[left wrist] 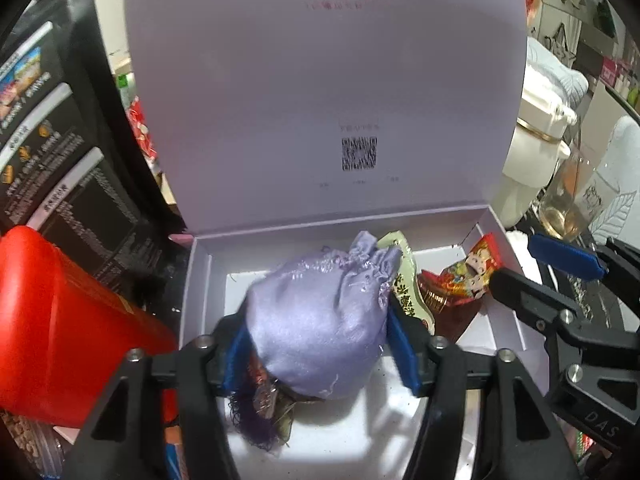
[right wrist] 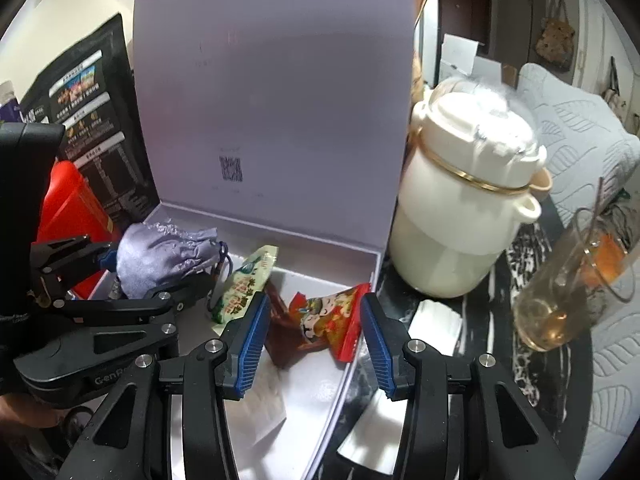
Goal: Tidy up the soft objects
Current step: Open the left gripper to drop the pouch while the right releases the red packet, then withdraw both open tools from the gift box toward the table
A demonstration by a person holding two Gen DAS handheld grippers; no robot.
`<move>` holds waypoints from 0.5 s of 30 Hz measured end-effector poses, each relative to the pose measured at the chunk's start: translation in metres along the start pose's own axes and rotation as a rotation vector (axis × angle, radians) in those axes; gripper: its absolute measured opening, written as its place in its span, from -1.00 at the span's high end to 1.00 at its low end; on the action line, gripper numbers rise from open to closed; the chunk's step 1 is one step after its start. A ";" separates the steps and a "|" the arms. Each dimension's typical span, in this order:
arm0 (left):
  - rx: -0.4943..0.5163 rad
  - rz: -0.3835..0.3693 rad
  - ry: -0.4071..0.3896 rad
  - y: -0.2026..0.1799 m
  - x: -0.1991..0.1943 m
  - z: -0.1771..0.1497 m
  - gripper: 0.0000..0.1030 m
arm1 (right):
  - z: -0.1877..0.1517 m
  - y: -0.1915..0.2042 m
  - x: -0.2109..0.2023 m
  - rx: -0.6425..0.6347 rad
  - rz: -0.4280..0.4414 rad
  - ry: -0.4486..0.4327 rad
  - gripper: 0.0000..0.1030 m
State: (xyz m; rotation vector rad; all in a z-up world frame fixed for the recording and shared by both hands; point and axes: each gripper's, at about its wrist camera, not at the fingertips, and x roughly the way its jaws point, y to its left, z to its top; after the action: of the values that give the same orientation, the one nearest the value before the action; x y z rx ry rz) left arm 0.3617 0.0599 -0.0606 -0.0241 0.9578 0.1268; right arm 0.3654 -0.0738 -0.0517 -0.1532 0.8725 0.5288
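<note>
the left gripper (left wrist: 320, 340) stood partly open around the lilac pouch (left wrist: 320, 320) at lower centre; the right gripper (right wrist: 312, 340) gaped, empty, over the red snack packet (right wrist: 332, 316).

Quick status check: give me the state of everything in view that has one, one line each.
Gift box: lid up, open.
Lilac pouch: drawstring pulled shut, between the left gripper's pads, over the box.
Red snack packet: sealed, lying in box.
Green packet: sealed, in box.
Right gripper: open, empty.
White pot: lidded.
</note>
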 end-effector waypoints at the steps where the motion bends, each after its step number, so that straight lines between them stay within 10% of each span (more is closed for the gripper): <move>1: -0.003 0.000 -0.010 -0.001 -0.004 0.001 -0.52 | 0.000 0.000 -0.003 0.000 0.001 -0.003 0.10; 15: 0.022 0.018 -0.138 -0.013 -0.075 0.006 -0.68 | 0.003 0.004 -0.063 -0.012 -0.040 -0.079 0.10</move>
State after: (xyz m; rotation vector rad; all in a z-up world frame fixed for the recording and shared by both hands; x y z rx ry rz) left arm 0.3255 0.0399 0.0041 0.0133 0.8216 0.1327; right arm 0.3323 -0.0935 -0.0018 -0.1592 0.7884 0.4995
